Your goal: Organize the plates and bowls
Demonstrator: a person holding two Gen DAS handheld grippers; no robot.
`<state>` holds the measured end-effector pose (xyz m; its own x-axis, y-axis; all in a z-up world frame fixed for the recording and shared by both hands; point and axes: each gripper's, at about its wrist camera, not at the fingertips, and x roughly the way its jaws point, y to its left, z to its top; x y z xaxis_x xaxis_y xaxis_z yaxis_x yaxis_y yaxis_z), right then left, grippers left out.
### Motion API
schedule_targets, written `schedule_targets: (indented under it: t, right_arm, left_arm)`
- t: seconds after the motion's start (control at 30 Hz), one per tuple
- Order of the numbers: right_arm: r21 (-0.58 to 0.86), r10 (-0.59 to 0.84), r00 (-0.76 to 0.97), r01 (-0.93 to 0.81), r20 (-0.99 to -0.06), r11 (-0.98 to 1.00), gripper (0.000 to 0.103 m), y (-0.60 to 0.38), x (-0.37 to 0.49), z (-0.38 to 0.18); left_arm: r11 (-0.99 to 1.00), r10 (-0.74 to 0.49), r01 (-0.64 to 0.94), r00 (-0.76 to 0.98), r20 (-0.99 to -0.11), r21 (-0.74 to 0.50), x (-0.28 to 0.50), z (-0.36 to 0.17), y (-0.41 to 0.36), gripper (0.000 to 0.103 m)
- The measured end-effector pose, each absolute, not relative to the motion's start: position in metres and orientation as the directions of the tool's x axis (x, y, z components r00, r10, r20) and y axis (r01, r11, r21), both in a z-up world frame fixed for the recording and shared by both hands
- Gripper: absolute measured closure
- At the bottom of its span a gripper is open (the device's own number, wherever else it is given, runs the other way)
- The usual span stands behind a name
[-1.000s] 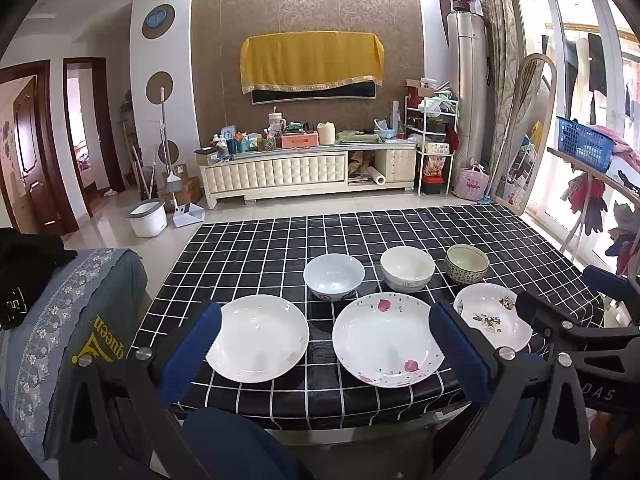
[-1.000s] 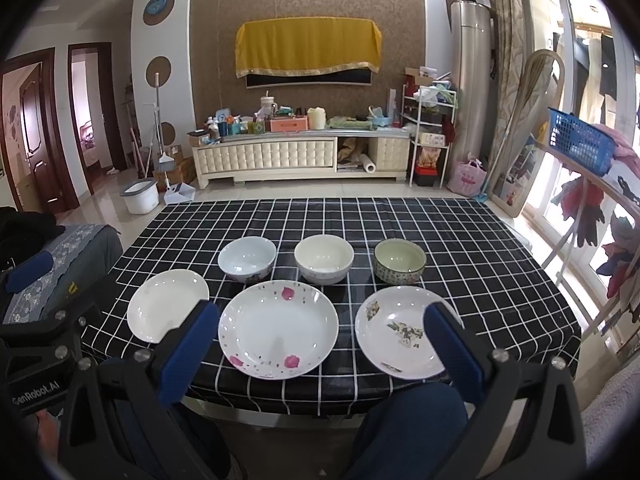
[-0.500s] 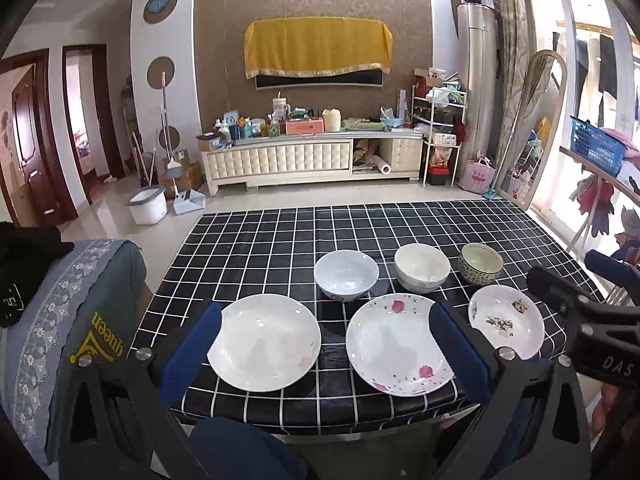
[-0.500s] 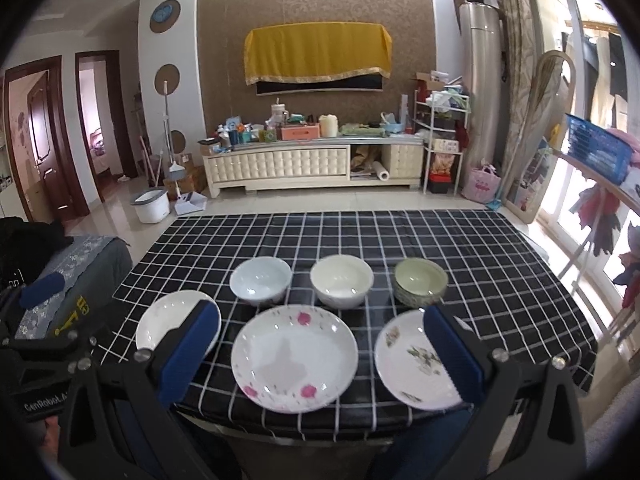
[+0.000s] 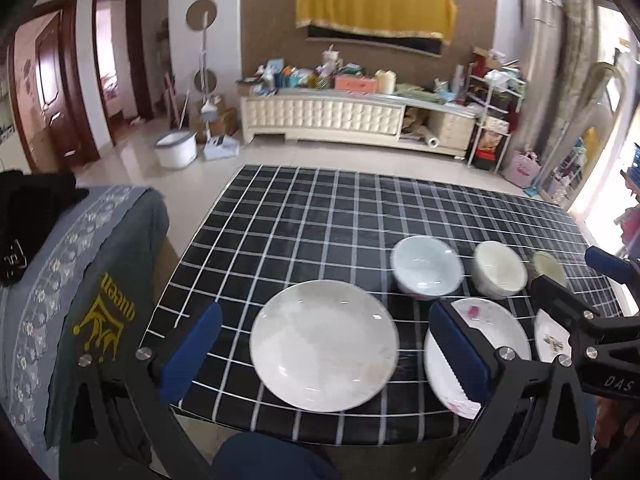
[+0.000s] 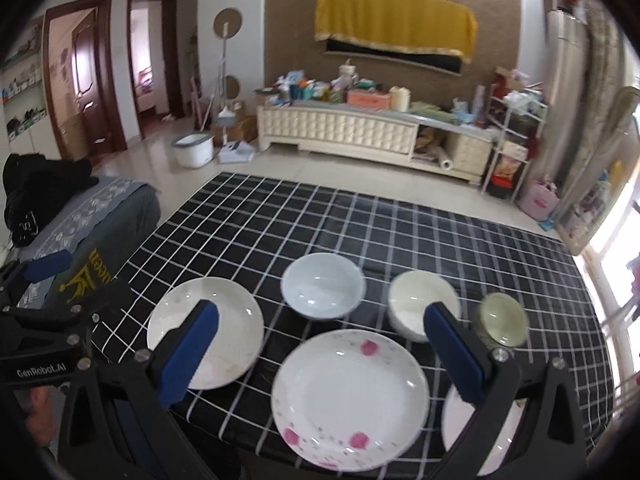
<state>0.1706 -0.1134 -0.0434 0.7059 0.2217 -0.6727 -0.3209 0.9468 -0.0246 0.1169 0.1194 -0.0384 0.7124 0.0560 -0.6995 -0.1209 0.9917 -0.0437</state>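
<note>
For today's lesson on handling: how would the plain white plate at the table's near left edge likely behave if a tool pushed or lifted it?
The plain white plate looks glazed and glossy, so it probably slides easily on the checked tablecloth. It looks rigid and ceramic, so likely breakable. Its low rim lies nearly flat, so gripping the edge may be awkward.

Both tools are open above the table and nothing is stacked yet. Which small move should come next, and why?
Probably lower the left tool onto the near rim of the plain white plate. It is open, empty and already framing that plate. The plate lies flat beside the pink-flowered plate, apart from it, so stacking can begin there.
</note>
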Motion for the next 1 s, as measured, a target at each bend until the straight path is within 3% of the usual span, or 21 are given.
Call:
schedule_targets:
  t: [0.27,0.4,0.43,0.5,0.87,0.93,1.0]
  right_arm:
    - [0.031,0.265,0.572,-0.385,-0.776,0.922,0.005,-0.07,0.213,-0.094]
    - [0.037,0.256,0.486,-0.415,-0.836,0.909,0.025,-0.05,0.227,-0.126]
    - [0.046,0.258,0.466,-0.418,-0.846,0.907,0.034,-0.047,0.231,-0.132]
    - [0.078,0.269,0.419,-0.418,-0.868,0.905,0.039,-0.042,0.235,-0.147]
    - [0.069,0.227,0.332,-0.426,-0.915,0.902,0.046,-0.028,0.251,-0.193]
    - [0.055,0.213,0.325,-0.434,-0.921,0.899,0.058,-0.026,0.252,-0.198]
    - [0.057,0.207,0.303,-0.437,-0.93,0.898,0.068,-0.026,0.256,-0.208]
  left_arm:
    - [0.98,0.091,-0.194,0.618,-0.781,-0.039,0.145,-0.089,0.16,0.0]
    - [0.977,0.063,-0.203,0.564,-0.824,-0.065,0.159,-0.119,0.173,0.005]
    - [0.976,0.06,-0.206,0.554,-0.83,-0.067,0.161,-0.124,0.175,0.011]
    - [0.975,0.069,-0.217,0.524,-0.849,-0.054,0.165,-0.136,0.178,0.02]
    - [0.963,0.021,-0.256,0.391,-0.92,-0.087,0.186,-0.196,0.199,0.06]
    - [0.963,0.013,-0.255,0.373,-0.928,-0.089,0.187,-0.201,0.2,0.072]
    - [0.963,0.005,-0.255,0.356,-0.935,-0.092,0.188,-0.205,0.2,0.079]
